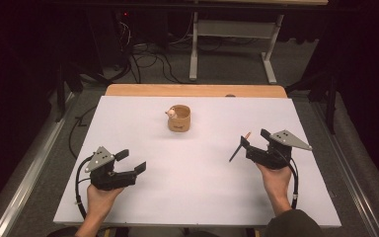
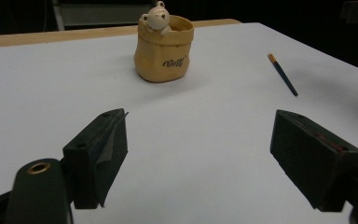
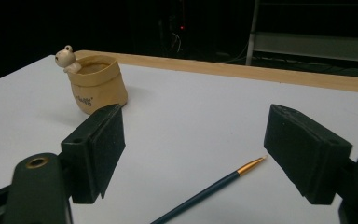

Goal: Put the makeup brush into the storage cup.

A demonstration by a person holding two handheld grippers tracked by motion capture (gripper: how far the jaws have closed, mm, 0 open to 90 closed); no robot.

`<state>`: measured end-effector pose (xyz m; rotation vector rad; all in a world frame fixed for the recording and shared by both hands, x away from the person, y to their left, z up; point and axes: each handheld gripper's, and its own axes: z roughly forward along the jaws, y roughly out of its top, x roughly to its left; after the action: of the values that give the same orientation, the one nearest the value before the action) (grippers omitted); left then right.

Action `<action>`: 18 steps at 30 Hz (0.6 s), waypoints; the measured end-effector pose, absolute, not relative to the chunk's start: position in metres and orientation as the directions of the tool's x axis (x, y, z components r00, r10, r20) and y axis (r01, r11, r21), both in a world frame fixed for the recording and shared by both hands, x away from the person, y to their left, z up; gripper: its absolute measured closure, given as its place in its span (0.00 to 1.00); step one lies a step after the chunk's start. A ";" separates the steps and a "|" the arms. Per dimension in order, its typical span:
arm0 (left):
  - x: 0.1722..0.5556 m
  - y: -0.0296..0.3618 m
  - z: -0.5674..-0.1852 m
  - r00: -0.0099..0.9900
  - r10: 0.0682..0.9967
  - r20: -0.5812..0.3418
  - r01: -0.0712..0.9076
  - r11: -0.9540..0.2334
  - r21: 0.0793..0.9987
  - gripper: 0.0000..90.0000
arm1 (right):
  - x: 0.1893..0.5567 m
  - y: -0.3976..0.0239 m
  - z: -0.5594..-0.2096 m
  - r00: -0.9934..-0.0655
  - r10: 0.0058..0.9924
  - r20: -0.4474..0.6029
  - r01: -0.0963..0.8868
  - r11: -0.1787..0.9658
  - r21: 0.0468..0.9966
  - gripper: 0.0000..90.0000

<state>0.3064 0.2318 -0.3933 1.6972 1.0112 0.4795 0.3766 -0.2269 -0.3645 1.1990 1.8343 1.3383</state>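
The paintbrush (image 3: 209,190) lies flat on the white desk (image 1: 187,197), between the wide open jaws of the right tongs (image 3: 214,154), which hold nothing. The left tongs (image 2: 205,154) are also wide open and empty, well apart from it. The brush looks light, thin and stiff, so it may roll; a grip across the dark handle near its middle seems safest. The bear pot (image 1: 179,118) stands farther back.

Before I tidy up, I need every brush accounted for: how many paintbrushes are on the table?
1. The paintbrush lies flat on the white table, between the open jaws of the right hand-held gripper, right of the bear pot. Whether the pot hides another, I cannot tell.
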 end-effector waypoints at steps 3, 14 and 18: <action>0.307 0.231 -0.393 0.563 0.811 -0.160 0.389 -0.089 0.917 0.21 | 0.381 -0.224 -0.363 -0.439 0.896 0.069 0.335 0.092 0.938 0.25; 0.306 0.231 -0.393 0.563 0.811 -0.160 0.388 -0.089 0.917 0.21 | 0.396 -0.211 -0.358 -0.444 0.894 0.067 0.342 0.100 0.934 0.25; 0.306 0.231 -0.393 0.563 0.811 -0.159 0.388 -0.090 0.917 0.21 | 0.399 -0.209 -0.359 -0.445 0.893 0.068 0.346 0.101 0.933 0.25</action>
<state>0.3064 0.2310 -0.3933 1.6985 1.0090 0.4802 0.3994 -0.2092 -0.3588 1.2077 1.8525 1.3381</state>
